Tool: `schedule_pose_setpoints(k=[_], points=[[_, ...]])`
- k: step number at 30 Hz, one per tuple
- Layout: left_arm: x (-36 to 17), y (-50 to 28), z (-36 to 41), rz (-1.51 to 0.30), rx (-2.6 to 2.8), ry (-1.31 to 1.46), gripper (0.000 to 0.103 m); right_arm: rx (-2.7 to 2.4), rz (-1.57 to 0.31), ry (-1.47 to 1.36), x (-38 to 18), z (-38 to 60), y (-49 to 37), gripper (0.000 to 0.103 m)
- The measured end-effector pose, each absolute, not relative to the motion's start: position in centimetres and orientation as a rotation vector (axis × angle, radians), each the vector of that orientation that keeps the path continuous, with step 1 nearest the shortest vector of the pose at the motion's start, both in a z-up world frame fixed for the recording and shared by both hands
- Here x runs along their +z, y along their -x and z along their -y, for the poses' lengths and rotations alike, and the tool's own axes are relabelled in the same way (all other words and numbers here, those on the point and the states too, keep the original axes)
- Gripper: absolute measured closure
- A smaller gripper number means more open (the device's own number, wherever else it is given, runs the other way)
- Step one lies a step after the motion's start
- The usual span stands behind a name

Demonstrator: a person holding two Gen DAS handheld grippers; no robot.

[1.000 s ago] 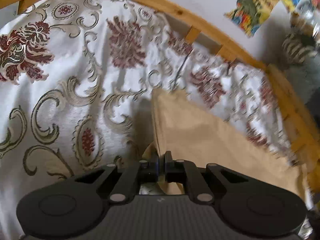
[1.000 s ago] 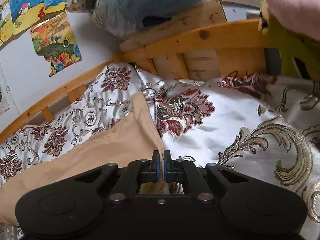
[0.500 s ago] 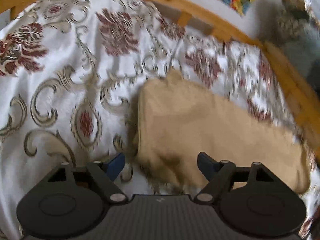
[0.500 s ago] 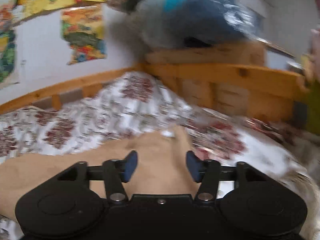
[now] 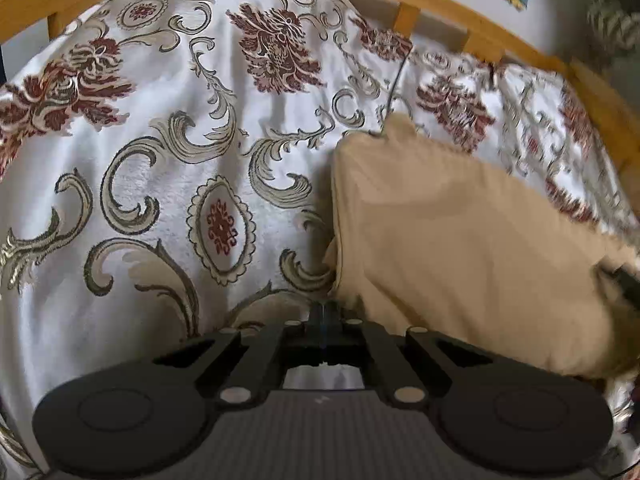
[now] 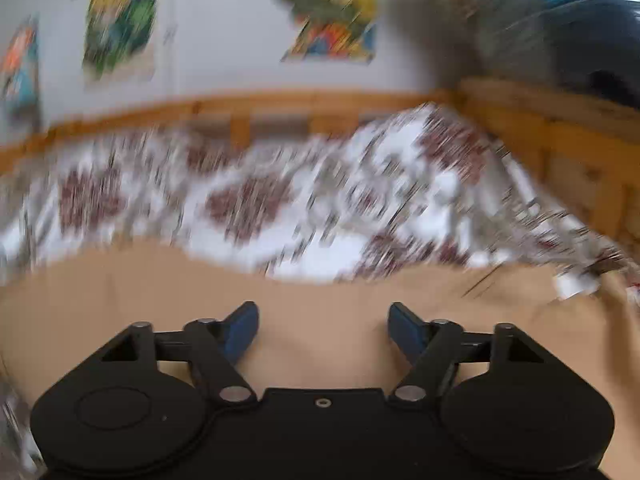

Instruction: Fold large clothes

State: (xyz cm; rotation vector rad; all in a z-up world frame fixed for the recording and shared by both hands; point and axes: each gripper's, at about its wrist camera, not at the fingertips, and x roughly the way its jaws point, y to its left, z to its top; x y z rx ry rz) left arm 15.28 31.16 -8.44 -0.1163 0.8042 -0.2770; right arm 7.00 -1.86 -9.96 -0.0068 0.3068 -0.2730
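Since half a second ago your left gripper (image 5: 325,312) has closed again: its fingers now meet with nothing visibly between them, just off the near left corner of the tan, soft cotton garment (image 5: 460,248). Your right gripper (image 6: 323,326) keeps its blue-padded fingers (image 6: 240,330) spread wide, hovering over that tan cloth, which fills the view from 9 to 3 o'clock. The garment lies folded on the white bed cover with dark red flowers and gold scrolls (image 5: 160,160), inside the curved wooden bed frame (image 5: 440,12) at 12 o'clock. You seem to be between folds; next you need a fresh hold on an edge. Whether the left fingers pinch a corner is hard to tell, and the right view is badly blurred.
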Motion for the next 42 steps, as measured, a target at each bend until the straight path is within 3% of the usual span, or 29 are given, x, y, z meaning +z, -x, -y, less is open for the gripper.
schedule_pose_setpoints(k=[4,6,8,12,16,19,21,23,35,39,42], points=[[-7.9,-14.2,-32.1,-0.775,-0.303,0.173,0.101,-0.292,-0.347,0.155,-13.7,0.6,-7.7,0.027],[-7.8,-13.3,-32.7,-0.767,-0.307,0.216,0.073,-0.291,-0.342,0.173,-14.6,0.5,-7.6,0.027],[-7.6,-12.5,-33.1,-0.744,-0.331,0.253,0.059,-0.302,-0.344,0.193,-15.1,0.1,-7.6,0.027],[-7.6,-12.5,-31.8,-0.691,-0.400,0.225,0.060,-0.295,-0.375,0.133,-13.7,0.6,-7.9,0.028],[-8.9,-13.5,-30.6,-0.764,-0.372,0.207,0.066,-0.280,-0.323,0.055,-11.7,0.6,-7.1,0.029],[-9.1,-13.6,-30.7,-0.775,-0.368,0.224,0.062,-0.266,-0.352,0.159,-12.3,-0.7,-8.0,0.023],[-9.0,-13.3,-30.9,-0.786,-0.386,0.256,0.033,-0.272,-0.400,0.192,-14.1,-1.1,-8.8,0.023],[-8.9,-12.9,-31.0,-0.794,-0.420,0.285,0.015,-0.289,-0.336,0.234,-15.8,-1.7,-8.3,0.023],[-11.8,-14.7,-26.0,-0.864,-0.682,0.525,0.002,-0.349,-0.280,0.154,-13.9,0.5,-4.2,0.019],[-13.4,-15.0,-23.7,-0.815,-0.576,0.518,0.001,-0.436,-0.310,0.184,-13.7,2.2,-2.6,0.005],[-13.9,-14.8,-23.8,-0.793,-0.509,0.522,0.001,-0.448,-0.313,0.105,-14.1,4.0,-1.5,0.002]])
